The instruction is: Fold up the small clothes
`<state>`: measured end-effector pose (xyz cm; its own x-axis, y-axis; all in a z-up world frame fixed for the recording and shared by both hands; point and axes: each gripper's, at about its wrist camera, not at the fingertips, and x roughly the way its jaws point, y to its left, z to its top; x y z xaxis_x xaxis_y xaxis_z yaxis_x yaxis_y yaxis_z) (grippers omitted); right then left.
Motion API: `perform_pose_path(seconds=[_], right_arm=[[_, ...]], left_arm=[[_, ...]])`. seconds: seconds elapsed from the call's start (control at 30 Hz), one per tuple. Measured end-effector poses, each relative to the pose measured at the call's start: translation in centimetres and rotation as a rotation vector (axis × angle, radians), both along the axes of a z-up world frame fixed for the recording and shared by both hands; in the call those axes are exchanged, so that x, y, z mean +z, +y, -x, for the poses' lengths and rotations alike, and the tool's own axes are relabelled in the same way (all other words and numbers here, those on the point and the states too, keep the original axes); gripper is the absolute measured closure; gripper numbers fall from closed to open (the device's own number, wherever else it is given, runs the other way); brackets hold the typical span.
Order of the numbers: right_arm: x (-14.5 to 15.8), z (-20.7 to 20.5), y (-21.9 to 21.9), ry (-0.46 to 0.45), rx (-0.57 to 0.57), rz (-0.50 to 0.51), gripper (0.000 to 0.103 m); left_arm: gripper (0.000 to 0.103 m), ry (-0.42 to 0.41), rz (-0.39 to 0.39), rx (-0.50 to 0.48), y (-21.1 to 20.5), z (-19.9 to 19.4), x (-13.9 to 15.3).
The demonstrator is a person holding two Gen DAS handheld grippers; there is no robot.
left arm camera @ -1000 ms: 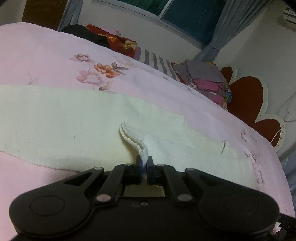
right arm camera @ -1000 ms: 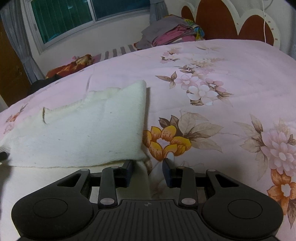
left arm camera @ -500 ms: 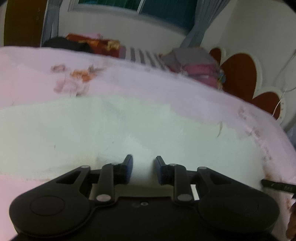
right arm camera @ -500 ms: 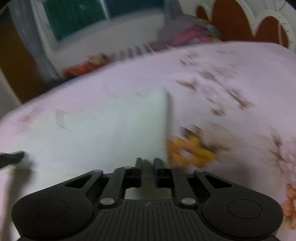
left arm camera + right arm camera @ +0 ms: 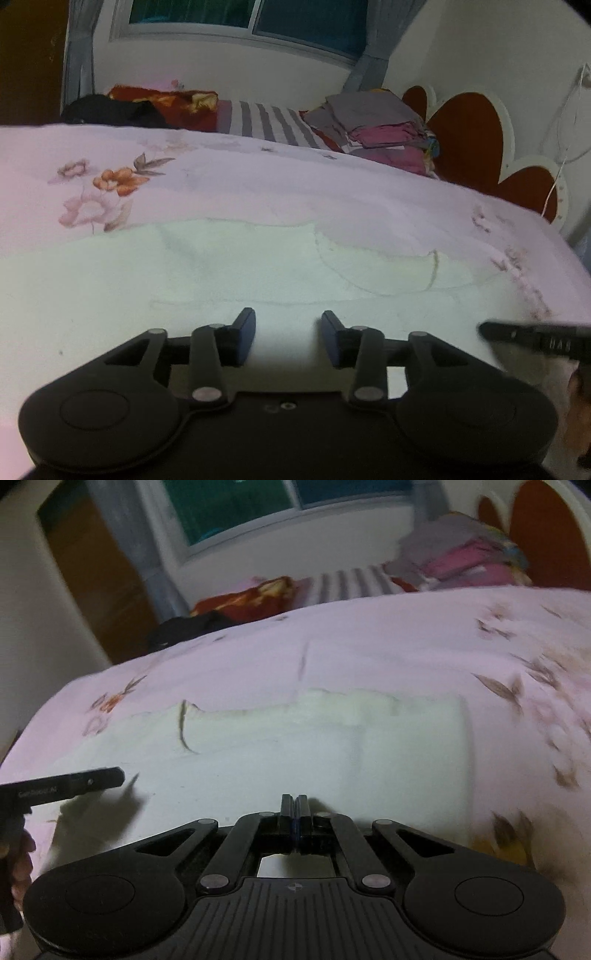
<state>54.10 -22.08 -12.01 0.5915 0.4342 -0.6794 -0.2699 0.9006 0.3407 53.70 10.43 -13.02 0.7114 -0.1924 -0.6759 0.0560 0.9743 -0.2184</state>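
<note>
A cream-white cloth lies folded flat on the pink flowered bedsheet. My left gripper hovers over its near edge; its jaws are opening and nothing is between the pads. The right wrist view shows the same cloth with a small raised fold at its far left. My right gripper is shut just above the cloth's near part, and no cloth shows between its fingers. Each gripper's tip pokes into the other's view: the right gripper at the right edge, the left gripper at the left edge, held by a hand.
A stack of folded clothes sits at the far side by the red and white headboard. Beside it lie a striped cloth, a red-orange blanket and a black garment. Bare sheet lies right of the cloth.
My left gripper let go of the cloth corner it pinched and opened; the corner now lies flat. My right gripper shut and slid left from the cloth's right edge over the cloth.
</note>
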Motion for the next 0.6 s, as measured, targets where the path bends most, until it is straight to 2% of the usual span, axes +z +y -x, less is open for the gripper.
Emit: perform_pose_path(seconds=[0.03,0.13,0.2,0.3,0.43,0.53,0.6], right_arm=[[-0.1,-0.5,-0.4,-0.008,-0.03,0.022,0.103],[-0.3,-2.8,-4.6,0.007,-0.238,0.052,0.103],[-0.6,-4.2,-6.6,0.035,-0.297,0.047,0.103],[-0.5,-4.8,-6.2,0.043,-0.276,0.062,0.103],[0.0,-3.6,-6.0,0.059,-0.267,0.057,0.103],[0.6,-0.8,-5.4,0.054,-0.212,0.103,0.103],[0.7,1.5,-5.0,0.057,-0.191,0.108,0.103]], left_arm=[[0.064,0.006,-0.009,0.009,0.4,-0.1,-0.2],[0.065,0.012,0.008,0.039,2.3,0.2,-0.7],[0.066,0.008,0.012,0.036,2.6,0.4,-0.7],[0.062,0.005,-0.015,0.034,1.9,0.4,-0.5],[0.061,-0.008,-0.012,0.032,1.5,1.1,0.3],[0.061,-0.027,-0.004,0.002,1.1,2.7,0.8],[0.06,0.011,-0.007,-0.02,0.7,3.1,0.1]])
